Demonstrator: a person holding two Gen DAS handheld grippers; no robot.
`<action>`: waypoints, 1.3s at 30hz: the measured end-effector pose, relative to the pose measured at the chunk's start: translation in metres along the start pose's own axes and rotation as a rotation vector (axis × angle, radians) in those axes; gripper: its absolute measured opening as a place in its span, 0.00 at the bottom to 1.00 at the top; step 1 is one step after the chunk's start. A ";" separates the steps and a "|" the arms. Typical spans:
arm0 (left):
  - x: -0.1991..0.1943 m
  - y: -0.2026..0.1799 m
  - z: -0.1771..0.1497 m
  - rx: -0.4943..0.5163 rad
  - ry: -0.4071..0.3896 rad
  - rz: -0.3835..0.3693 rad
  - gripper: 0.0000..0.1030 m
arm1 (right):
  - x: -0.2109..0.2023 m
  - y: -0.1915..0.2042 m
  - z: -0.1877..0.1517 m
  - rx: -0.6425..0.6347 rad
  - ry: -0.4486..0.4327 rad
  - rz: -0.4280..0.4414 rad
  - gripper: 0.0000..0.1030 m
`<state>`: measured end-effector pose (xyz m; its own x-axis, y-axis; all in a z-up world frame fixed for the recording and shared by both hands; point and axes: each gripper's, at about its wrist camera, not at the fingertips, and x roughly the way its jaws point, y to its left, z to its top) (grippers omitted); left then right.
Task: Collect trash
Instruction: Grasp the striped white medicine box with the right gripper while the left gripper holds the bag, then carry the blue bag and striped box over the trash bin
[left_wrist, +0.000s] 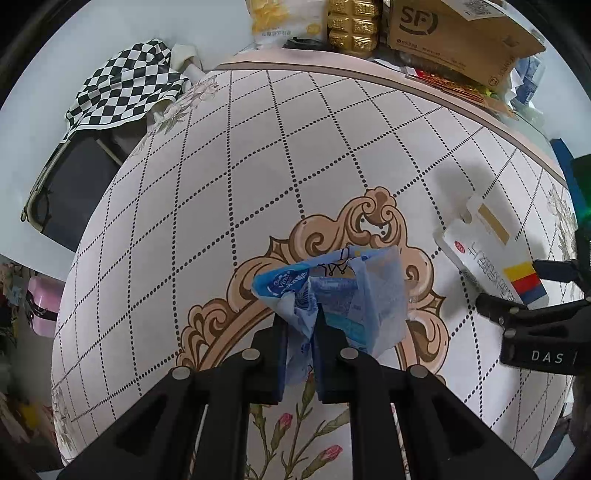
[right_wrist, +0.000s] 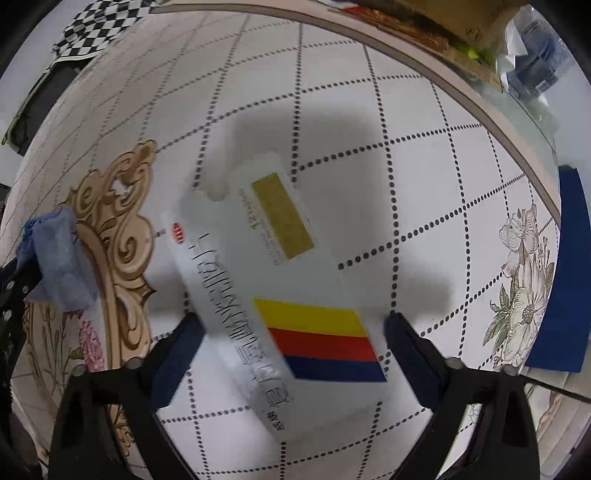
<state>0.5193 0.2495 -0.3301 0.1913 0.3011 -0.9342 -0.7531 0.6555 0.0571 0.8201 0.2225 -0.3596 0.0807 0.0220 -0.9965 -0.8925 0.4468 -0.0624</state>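
- The left gripper (left_wrist: 300, 332) had its jaws pinched on a crumpled blue plastic wrapper (left_wrist: 332, 295), holding it just above the table's scroll-patterned centre; it looked light, soft and limp, so a pinch anywhere on the bunched film seemed enough.
- The right gripper (right_wrist: 293, 350) pointed down with its jaws spread to either side of a flat white carton (right_wrist: 266, 295) striped yellow, red and blue, not yet pressing on it.
- In the left wrist view the carton lay at about three o'clock from the wrapper, well apart from it, flat on the tablecloth (right_wrist: 424, 155).
- I judged the carton light, fairly stiff but crushable and perhaps slick; across its narrow sides near the striped end seemed the best hold.
- A loose end flap at the carton's far end might bend if grabbed.
- A cardboard box (left_wrist: 461, 33), snack packets (left_wrist: 280, 18) and a checkered cloth (left_wrist: 125, 85) sat along the table's far edge, eleven to one o'clock, clear of both grippers.
- Nothing stood between the open jaws and the carton.
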 end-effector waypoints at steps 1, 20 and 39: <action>0.002 0.001 0.003 0.006 0.000 0.001 0.08 | -0.003 0.002 -0.002 0.012 0.003 0.001 0.85; -0.128 0.077 -0.109 0.148 -0.121 -0.022 0.07 | -0.129 0.074 -0.191 0.438 -0.230 0.072 0.78; -0.217 0.236 -0.363 0.310 -0.007 -0.233 0.07 | -0.182 0.389 -0.525 0.696 -0.230 0.203 0.75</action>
<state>0.0717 0.0878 -0.2413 0.3401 0.1233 -0.9323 -0.4631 0.8848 -0.0519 0.2251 -0.0770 -0.2322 0.1031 0.3161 -0.9431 -0.4195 0.8735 0.2469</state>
